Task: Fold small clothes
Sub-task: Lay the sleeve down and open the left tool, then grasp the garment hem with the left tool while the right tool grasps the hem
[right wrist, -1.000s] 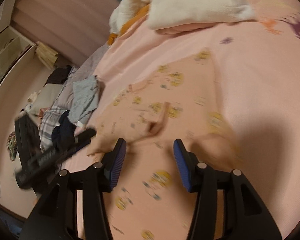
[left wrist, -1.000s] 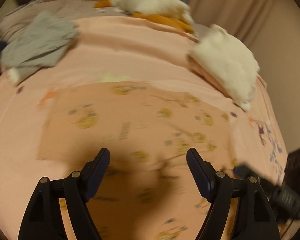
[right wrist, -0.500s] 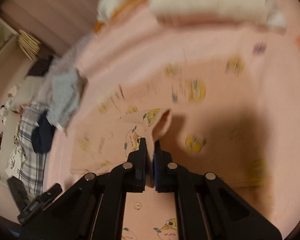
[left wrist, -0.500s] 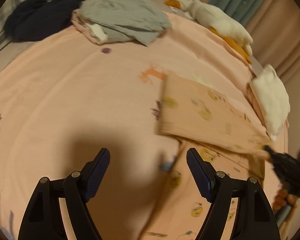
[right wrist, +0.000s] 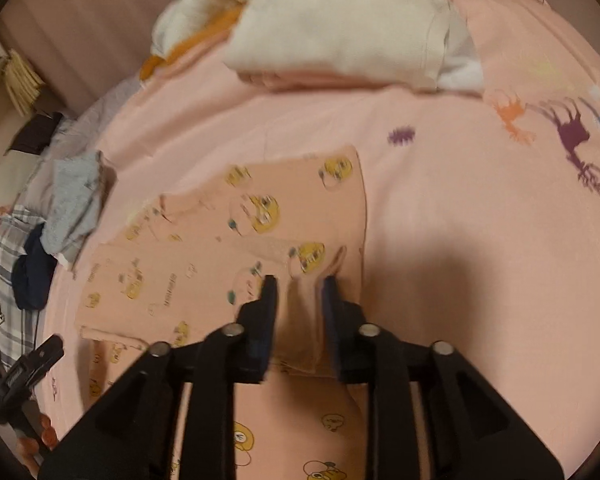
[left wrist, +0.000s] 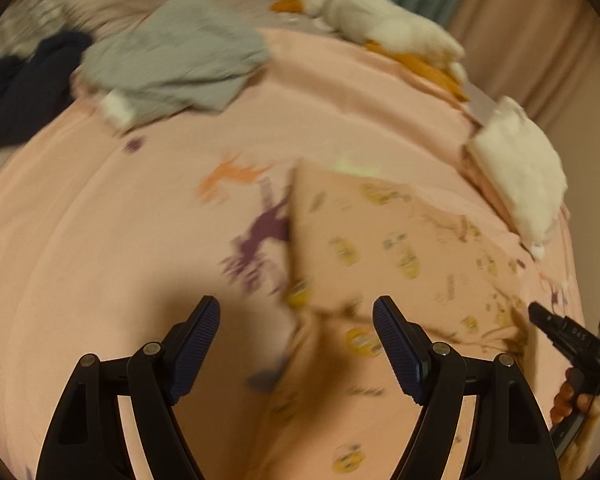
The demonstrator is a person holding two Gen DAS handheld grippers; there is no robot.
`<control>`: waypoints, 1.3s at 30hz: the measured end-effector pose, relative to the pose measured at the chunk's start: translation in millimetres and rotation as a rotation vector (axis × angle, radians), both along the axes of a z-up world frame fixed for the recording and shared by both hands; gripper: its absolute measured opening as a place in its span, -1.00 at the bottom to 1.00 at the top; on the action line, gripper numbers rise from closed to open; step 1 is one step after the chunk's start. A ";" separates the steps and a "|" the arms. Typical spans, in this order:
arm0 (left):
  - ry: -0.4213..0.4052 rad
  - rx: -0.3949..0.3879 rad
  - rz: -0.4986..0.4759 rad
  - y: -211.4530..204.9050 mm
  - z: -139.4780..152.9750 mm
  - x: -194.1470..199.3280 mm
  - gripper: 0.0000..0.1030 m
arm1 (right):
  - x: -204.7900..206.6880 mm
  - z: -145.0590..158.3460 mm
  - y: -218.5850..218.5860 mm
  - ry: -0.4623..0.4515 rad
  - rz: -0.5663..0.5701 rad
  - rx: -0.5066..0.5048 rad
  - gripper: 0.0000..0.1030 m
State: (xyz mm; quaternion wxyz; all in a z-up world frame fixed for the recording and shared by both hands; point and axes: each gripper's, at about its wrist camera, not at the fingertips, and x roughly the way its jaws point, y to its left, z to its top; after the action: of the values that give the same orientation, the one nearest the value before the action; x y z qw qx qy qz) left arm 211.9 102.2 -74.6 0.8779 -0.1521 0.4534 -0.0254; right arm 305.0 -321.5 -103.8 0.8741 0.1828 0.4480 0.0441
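1. Right wrist view: right gripper (right wrist: 297, 284) jaws opening, a fold of the peach printed garment (right wrist: 235, 248) between them – pads look just off the cloth, which lies part-folded mid-bed on the pink sheet (right wrist: 460, 220).
2. Left gripper (left wrist: 295, 316) spread wide, pinching nothing, over the garment's (left wrist: 380, 248) left edge.
3. Risk: the released flap springs back – the crease is unpressed and the cloth is soft.
4. Risk: a retreating pad snags the fold and drags the layer askew.
5. Risk: the left jaws pinch the sheet along with the garment, since both are thin and similarly coloured.
6. Folded white stack (right wrist: 340, 24) at the far edge, grey clothes (left wrist: 171, 68) at the far left corner – well apart, low risk.
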 end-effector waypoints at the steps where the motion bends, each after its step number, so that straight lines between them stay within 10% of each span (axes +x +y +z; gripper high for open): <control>1: -0.016 0.003 -0.023 -6.2 3.2 4.0 0.52 | -1.7 4.4 0.6 -0.025 0.011 -0.001 -0.44; 6: -0.034 -0.013 -0.129 -32.1 -0.7 27.1 0.36 | 1.2 -3.5 20.9 0.000 0.111 -0.018 -0.59; 10: 0.036 0.020 -0.157 -43.6 -27.6 42.3 -0.19 | -1.0 -25.1 28.7 0.059 0.130 -0.071 -0.63; 19: 0.060 0.074 -0.168 -44.3 -46.5 36.3 -0.20 | -5.7 -34.4 23.5 0.089 0.125 -0.051 -0.61; 25: 0.041 -0.036 -0.153 -11.5 -25.5 -2.4 0.22 | -52.3 -7.9 -0.2 0.032 0.111 0.061 -0.25; 39: 0.113 -0.336 -0.162 32.8 -55.9 -55.8 0.22 | -128.0 -57.7 -34.9 0.137 0.100 0.377 -0.09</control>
State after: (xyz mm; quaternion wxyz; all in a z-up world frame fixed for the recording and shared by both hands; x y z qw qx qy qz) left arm 156.1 135.0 -130.4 0.8085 -0.2604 0.5020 -0.1627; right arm 177.1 -356.4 -161.5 0.7886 0.3233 0.4988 0.1577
